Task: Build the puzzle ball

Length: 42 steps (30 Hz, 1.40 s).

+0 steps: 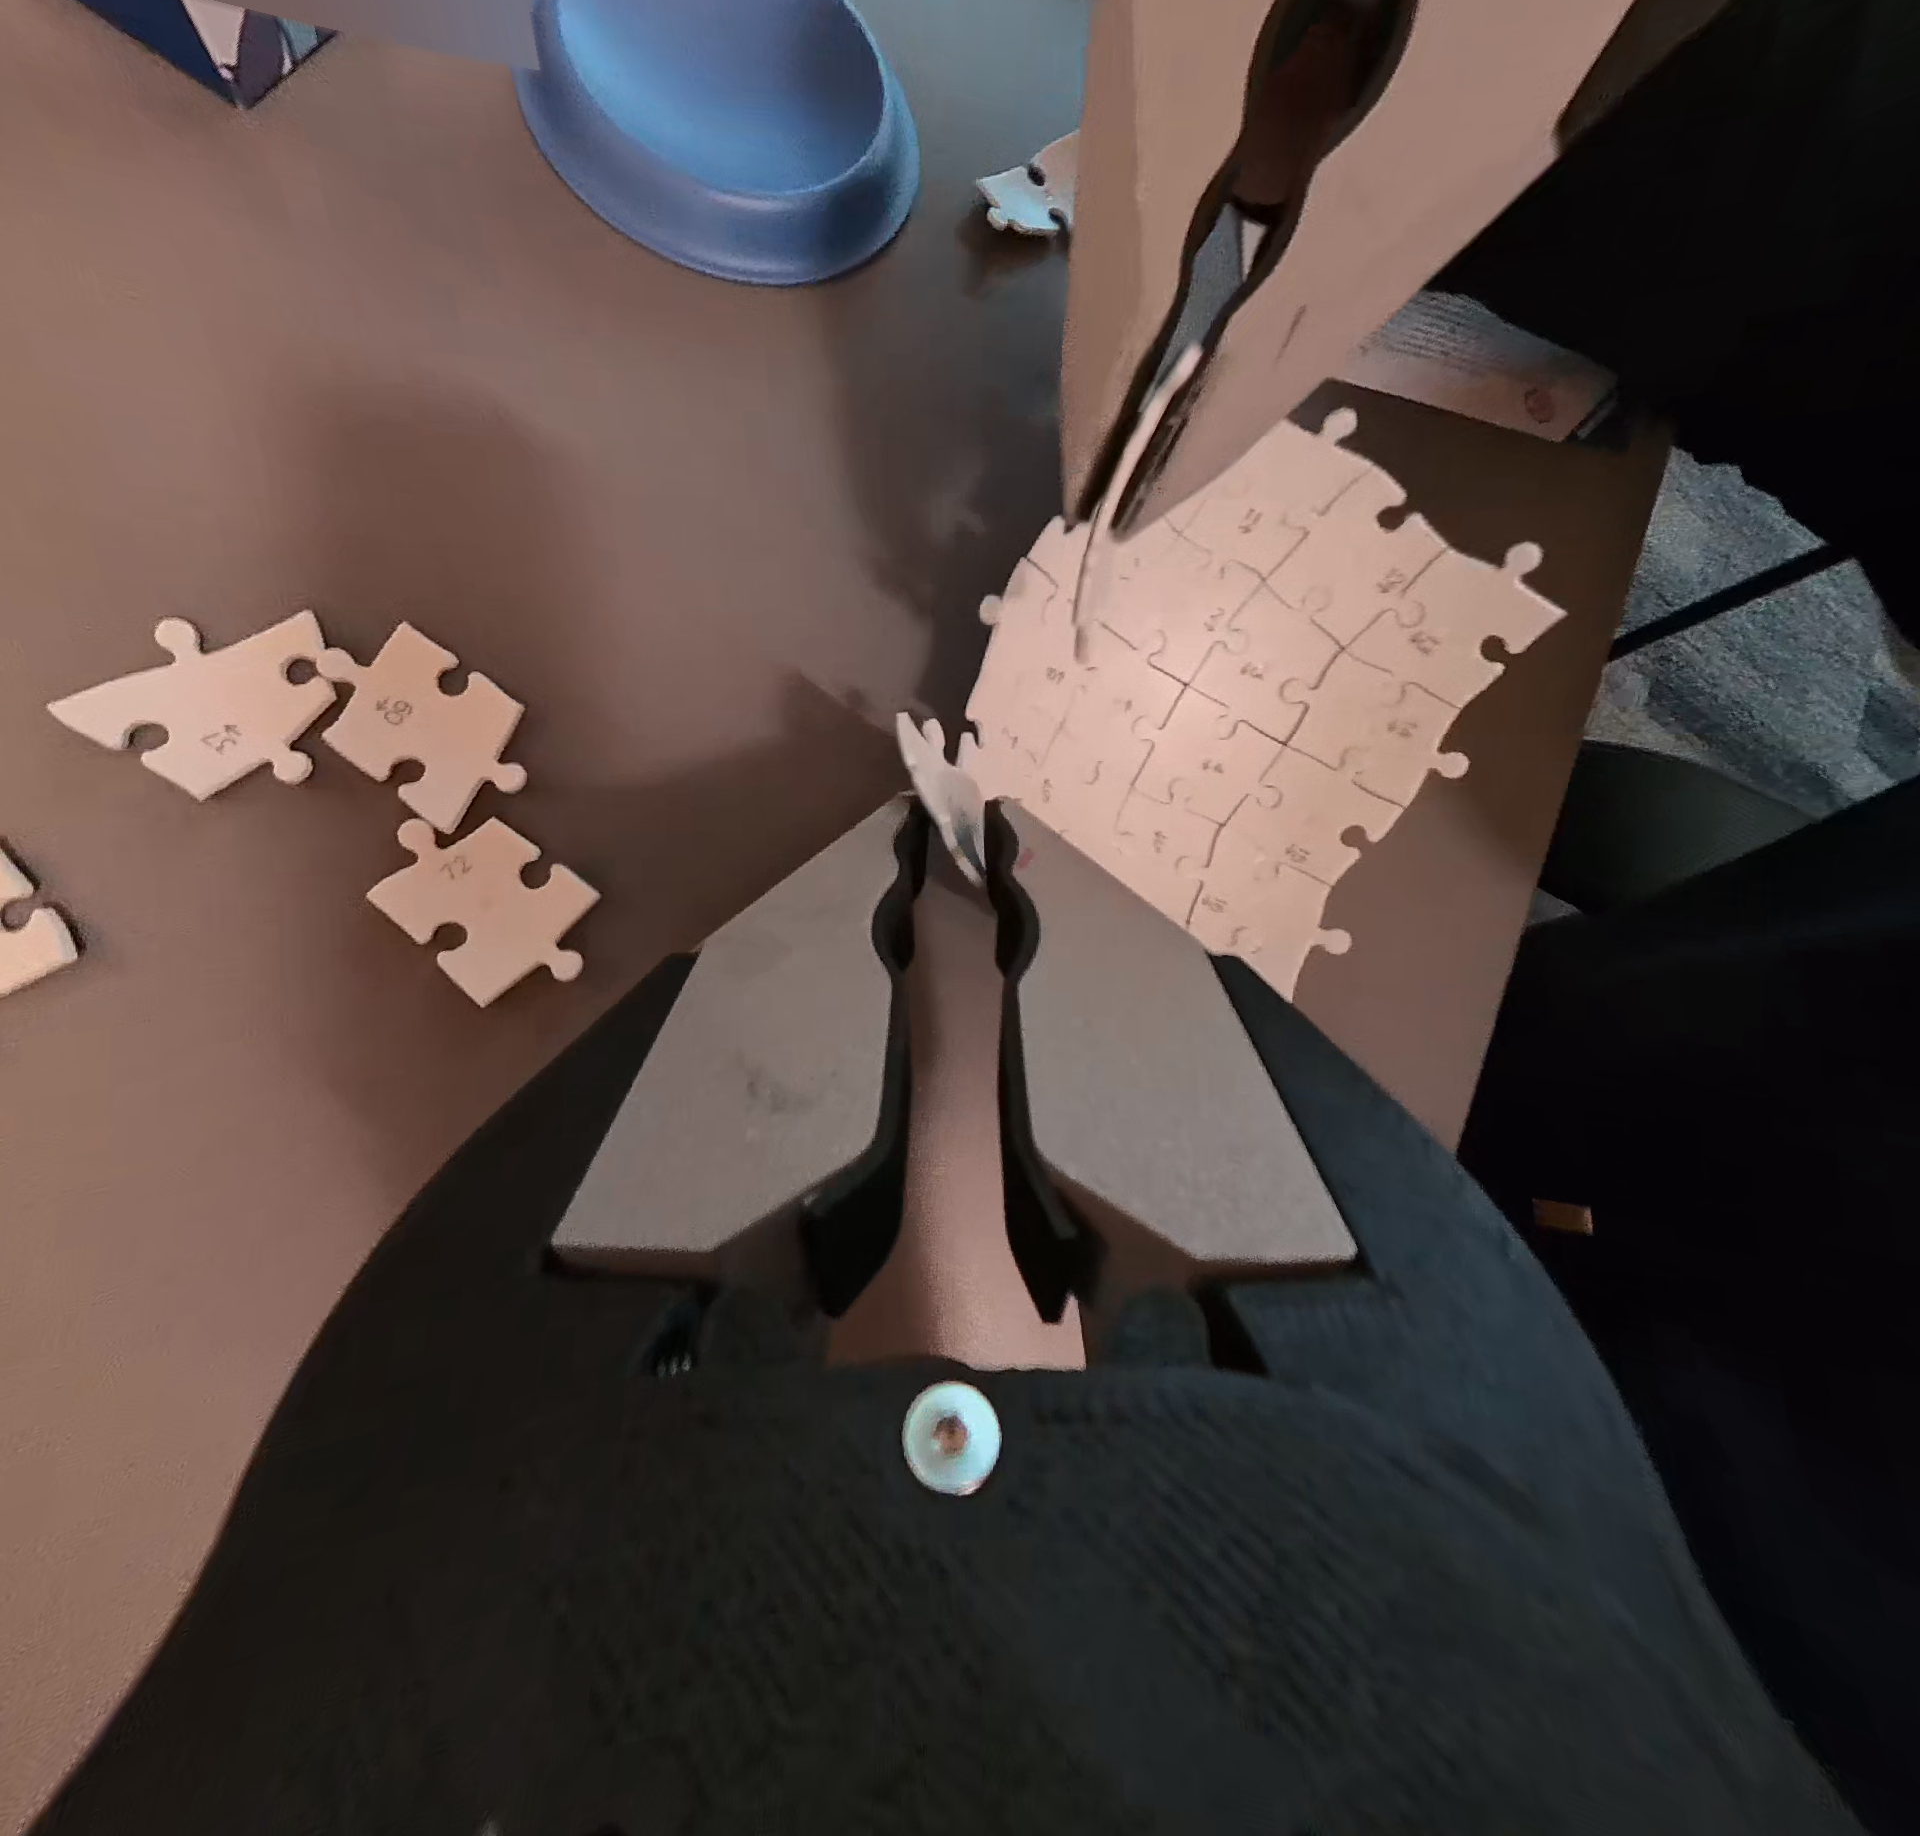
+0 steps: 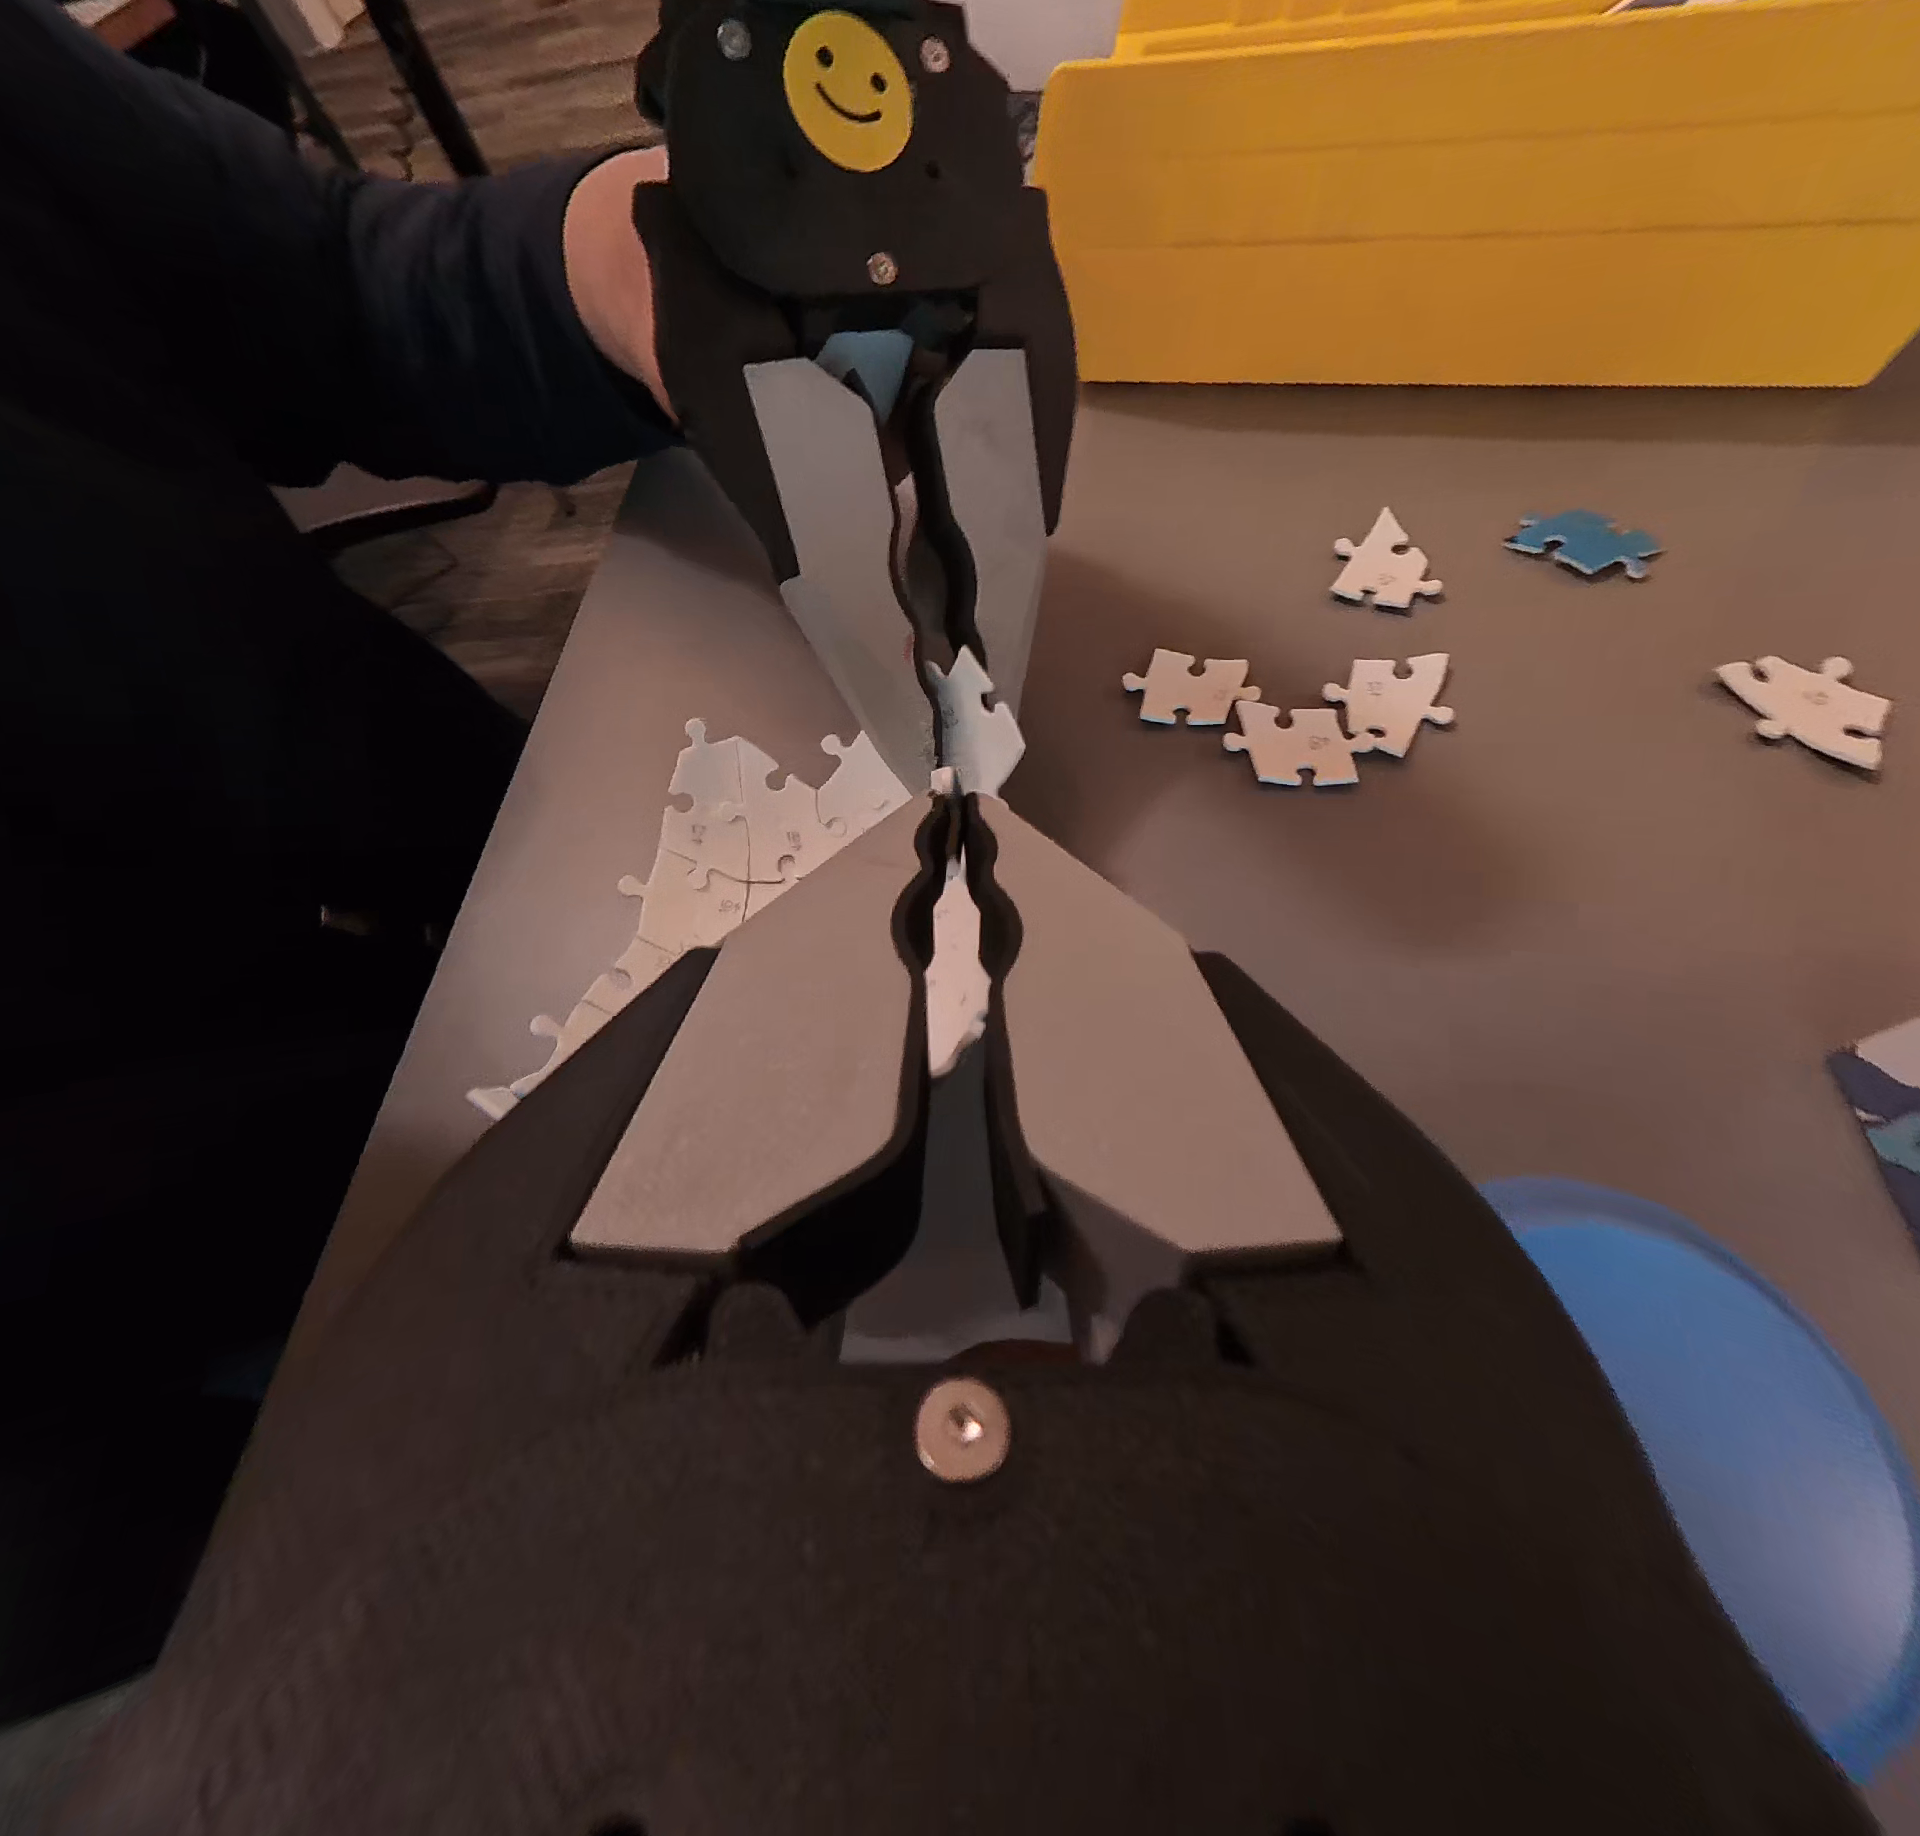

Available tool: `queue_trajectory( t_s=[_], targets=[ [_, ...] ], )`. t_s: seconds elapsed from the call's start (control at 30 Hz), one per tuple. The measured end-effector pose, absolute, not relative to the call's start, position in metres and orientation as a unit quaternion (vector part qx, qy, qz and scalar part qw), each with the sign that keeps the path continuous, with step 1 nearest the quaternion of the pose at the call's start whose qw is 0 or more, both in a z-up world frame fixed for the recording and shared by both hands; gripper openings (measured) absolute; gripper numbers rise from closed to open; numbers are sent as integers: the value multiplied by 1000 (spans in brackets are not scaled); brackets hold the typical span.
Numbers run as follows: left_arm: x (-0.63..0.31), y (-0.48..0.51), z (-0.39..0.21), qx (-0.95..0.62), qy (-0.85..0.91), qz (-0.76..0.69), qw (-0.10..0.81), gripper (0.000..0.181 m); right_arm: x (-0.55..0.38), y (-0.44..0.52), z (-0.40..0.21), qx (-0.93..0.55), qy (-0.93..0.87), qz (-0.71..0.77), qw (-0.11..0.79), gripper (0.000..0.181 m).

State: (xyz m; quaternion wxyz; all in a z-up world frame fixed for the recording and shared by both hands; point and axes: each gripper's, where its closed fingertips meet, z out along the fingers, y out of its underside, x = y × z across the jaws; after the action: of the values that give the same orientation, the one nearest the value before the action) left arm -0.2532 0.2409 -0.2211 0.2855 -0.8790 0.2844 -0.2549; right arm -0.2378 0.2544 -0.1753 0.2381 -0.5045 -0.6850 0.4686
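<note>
A flat sheet of joined puzzle pieces, pale backs up, hangs over the table's right edge; it also shows in the right wrist view. My right gripper comes in from above, shut on the sheet's upper left edge; its own view shows it shut, with white sheet between the fingers. My left gripper is shut on a single puzzle piece and holds it against the sheet's lower left corner. In the right wrist view the left gripper reaches in from the top with that piece.
Several loose pieces lie on the brown table, three of them close together. One blue piece lies face up. A blue round stand sits at the back. A yellow bin and a person's sleeve are nearby.
</note>
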Motion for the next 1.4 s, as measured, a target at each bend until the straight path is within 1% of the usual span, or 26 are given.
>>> queue_trajectory(
  t_s=[0.23, 0.47, 0.97, 1.4],
  targets=[
    [-251, 244, -223, -864, 332, -270, 264, 10, -243, 253, -183, -477, -724, 458, 195, 0],
    [-247, 247, -228, -848, 381, -271, 249, 10, -244, 255, -178, -447, -765, 441, 146, 0],
    [-240, 252, -235, -837, 392, -284, 255, 13, -239, 260, -214, -476, -783, 394, 70, 0],
    [-235, 252, -235, -830, 406, -278, 264, 14, -233, 260, -221, -503, -775, 381, 33, 0]
  ],
)
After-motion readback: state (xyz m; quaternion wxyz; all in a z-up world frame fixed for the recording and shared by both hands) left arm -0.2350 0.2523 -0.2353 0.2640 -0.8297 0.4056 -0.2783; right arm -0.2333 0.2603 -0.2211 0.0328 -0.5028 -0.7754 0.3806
